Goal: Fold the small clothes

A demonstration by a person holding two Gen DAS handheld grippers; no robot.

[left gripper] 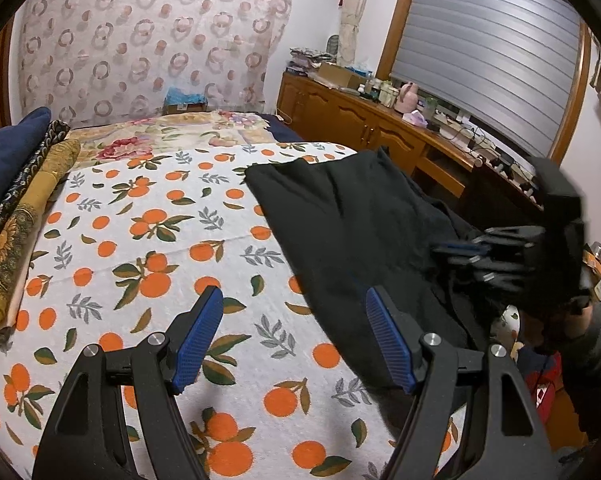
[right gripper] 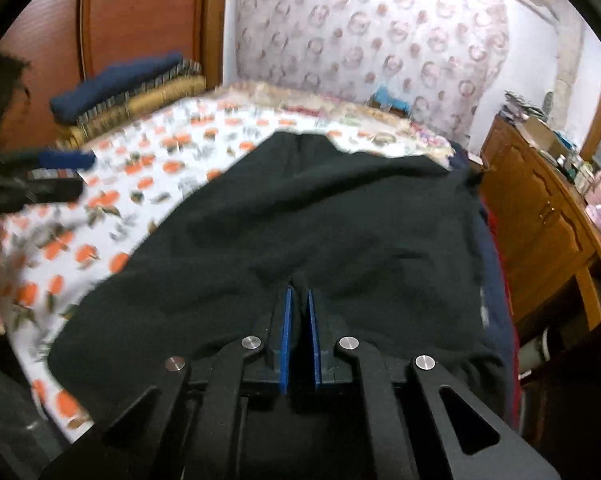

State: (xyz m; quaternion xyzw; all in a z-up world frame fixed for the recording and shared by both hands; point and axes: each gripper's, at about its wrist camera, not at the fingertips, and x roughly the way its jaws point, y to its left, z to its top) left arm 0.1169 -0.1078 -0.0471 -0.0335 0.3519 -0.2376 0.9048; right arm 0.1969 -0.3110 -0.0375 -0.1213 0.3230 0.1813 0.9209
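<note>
Pinching the near edge of the unfolded black knit garment (right gripper: 320, 216), the right gripper (right gripper: 298, 300) is clamped on cloth; the left gripper (left gripper: 294, 336) hangs open, empty; every fold seemingly remains.

Garment (left gripper: 352, 220) lies on bed cover (left gripper: 160, 240), toward its 3 o'clock edge. Folded stack (left gripper: 16, 216) at 9 o'clock. Cabinet (left gripper: 372, 128) apparently beyond, at 2 o'clock.

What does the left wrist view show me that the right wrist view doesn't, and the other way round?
Left wrist only: the left gripper open over the orange-print cover, and the window shutter.
Right wrist only: the right gripper shut on a pinch of the black garment.
Both: the garment spread on the bed, the folded blankets, the wooden cabinet.
</note>
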